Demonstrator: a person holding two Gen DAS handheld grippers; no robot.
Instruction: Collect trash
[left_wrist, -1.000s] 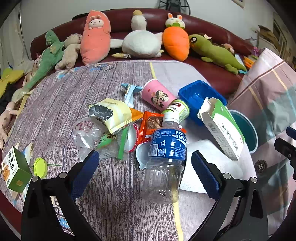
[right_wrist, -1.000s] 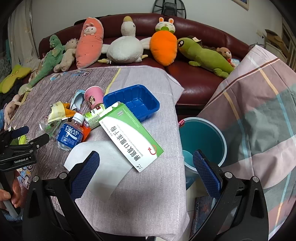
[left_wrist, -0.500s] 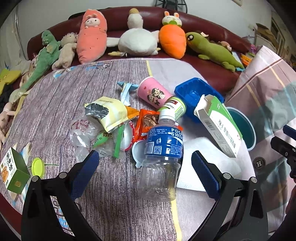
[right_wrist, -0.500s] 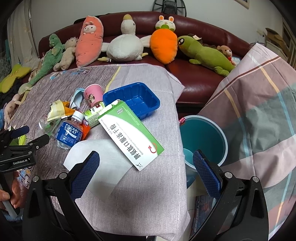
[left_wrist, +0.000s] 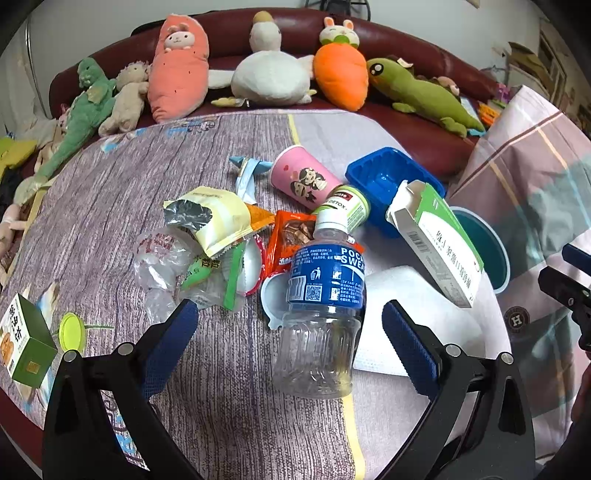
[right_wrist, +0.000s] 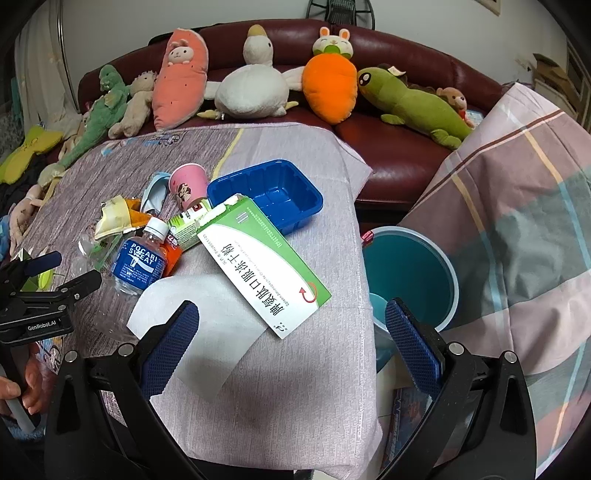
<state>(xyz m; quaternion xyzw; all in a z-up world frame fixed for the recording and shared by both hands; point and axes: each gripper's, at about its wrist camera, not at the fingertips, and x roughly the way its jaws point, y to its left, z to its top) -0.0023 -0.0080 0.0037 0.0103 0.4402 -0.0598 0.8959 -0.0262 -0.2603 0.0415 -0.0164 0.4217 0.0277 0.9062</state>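
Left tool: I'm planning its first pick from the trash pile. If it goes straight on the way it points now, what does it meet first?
Most likely the clear bottle: it lies between the open fingers of the left tool, base nearest, cap pointing away. Depth is hard to judge.

Cloth-covered table (left_wrist: 229, 406) under a bottle (left_wrist: 325, 295), wrappers (left_wrist: 214, 221), pink cup (left_wrist: 303, 177), blue tray (right_wrist: 269, 192), green-white box (right_wrist: 266, 266).

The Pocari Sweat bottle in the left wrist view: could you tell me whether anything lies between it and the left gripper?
Nothing visible does. The bottle lies base-first toward the open left gripper, with only bare tablecloth between.
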